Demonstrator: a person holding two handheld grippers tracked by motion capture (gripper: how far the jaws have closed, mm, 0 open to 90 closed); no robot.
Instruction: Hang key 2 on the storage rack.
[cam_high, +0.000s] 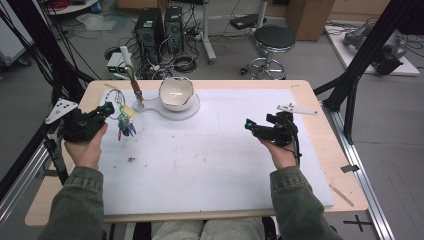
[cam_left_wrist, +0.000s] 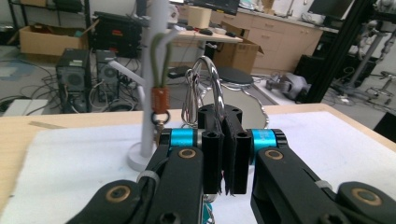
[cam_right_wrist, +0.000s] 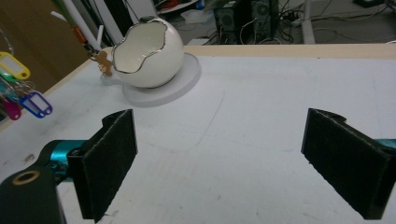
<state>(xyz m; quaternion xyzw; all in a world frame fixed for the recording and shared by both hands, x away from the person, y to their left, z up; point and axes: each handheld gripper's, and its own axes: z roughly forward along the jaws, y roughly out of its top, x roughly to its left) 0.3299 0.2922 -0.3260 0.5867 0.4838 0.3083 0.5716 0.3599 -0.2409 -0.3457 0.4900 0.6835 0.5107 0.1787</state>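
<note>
My left gripper (cam_high: 106, 110) is at the table's left side, shut on a silver key ring (cam_left_wrist: 210, 77) that stands up between the pads. Several coloured key tags (cam_high: 126, 124) hang from the ring just right of the jaws; in the right gripper view the tags (cam_right_wrist: 32, 103) show at the left edge. Just beyond stands a white pole stand (cam_left_wrist: 155, 65) with an orange tag (cam_left_wrist: 160, 100) hanging on it. My right gripper (cam_high: 249, 125) hovers over the white mat at the right, pointing left. Its jaws (cam_right_wrist: 223, 128) are open wide with nothing between them.
A white egg-shaped bowl (cam_high: 176, 92) with a jagged rim sits on a round white base (cam_high: 192, 109) at the back of the mat (cam_high: 215, 160). A small brown figure (cam_right_wrist: 105, 63) hangs beside the bowl. A stool (cam_high: 274, 40) and computer towers stand on the floor beyond the table.
</note>
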